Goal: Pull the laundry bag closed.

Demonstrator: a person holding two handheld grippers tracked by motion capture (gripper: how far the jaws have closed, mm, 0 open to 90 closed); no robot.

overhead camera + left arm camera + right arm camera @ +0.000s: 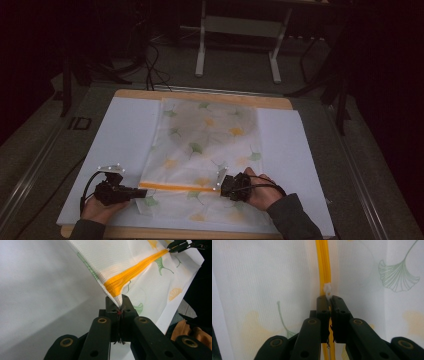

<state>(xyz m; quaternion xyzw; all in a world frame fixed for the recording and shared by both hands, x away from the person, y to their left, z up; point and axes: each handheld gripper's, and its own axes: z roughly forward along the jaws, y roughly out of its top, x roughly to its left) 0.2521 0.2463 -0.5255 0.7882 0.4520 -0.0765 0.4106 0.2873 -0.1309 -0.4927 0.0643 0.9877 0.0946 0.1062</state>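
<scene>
A: Where does the fabric lie?

B: A white mesh bag (205, 145) printed with green and yellow ginkgo leaves is spread flat down the middle of a white board (125, 140) on the tabletop (225, 98), running from the far edge to the near edge. An orange zipper (175, 187) crosses it from left to right, close to the near end.

A: And the left gripper (136, 191)?

B: It sits at the bag's near left edge. In the left gripper view its jaws are pressed together on the corner of the cloth (117, 298) right where the orange zipper (132, 272) ends, and the fabric lifts up from the board there.

A: What about the right gripper (222, 184)?

B: It is on the zipper line, toward the right part of the bag, held in the person's right hand (262, 190). In the right gripper view the jaws are closed with a small white zipper pull (327, 290) caught between their tips, and the zipper (324, 265) runs straight away from them.

A: Are the two grippers near each other?

B: Well apart, at opposite ends of the zipper. The left gripper view shows the right gripper (180, 246) far off at the zipper's other end.
</scene>
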